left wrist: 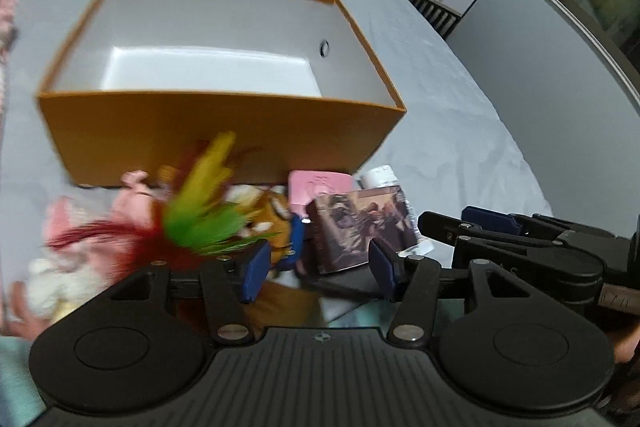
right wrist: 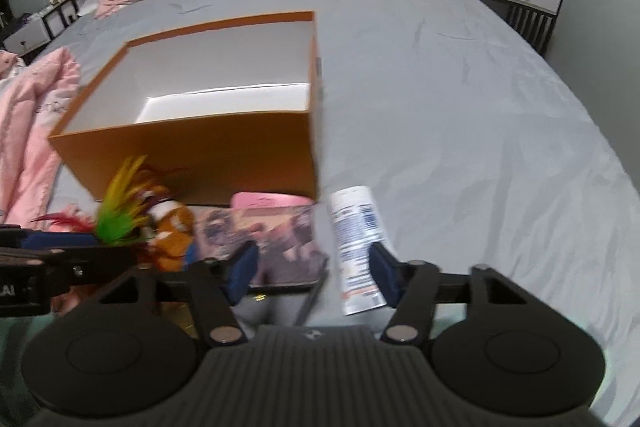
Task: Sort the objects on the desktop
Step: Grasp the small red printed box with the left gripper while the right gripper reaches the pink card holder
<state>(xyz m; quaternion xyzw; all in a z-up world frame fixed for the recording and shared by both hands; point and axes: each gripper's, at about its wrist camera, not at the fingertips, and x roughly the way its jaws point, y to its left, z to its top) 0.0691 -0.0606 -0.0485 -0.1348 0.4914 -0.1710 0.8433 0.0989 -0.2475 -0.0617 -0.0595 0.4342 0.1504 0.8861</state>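
Left wrist view: the left hand-held gripper (left wrist: 318,269), fingers apart and holding nothing, hovers over a cluster of objects on the bed (left wrist: 460,115): a feather toy (left wrist: 200,215), a brown plush toy (left wrist: 276,215), a pink card (left wrist: 318,187) and a printed booklet (left wrist: 360,227). Right wrist view: the right hand-held gripper (right wrist: 316,277), also apart and empty, straddles the booklet's edge and a white tube (right wrist: 356,247). The orange box (right wrist: 208,107) beside the pile shows a bare white interior. Sorting appears not yet begun; every visible object remains outside the box.
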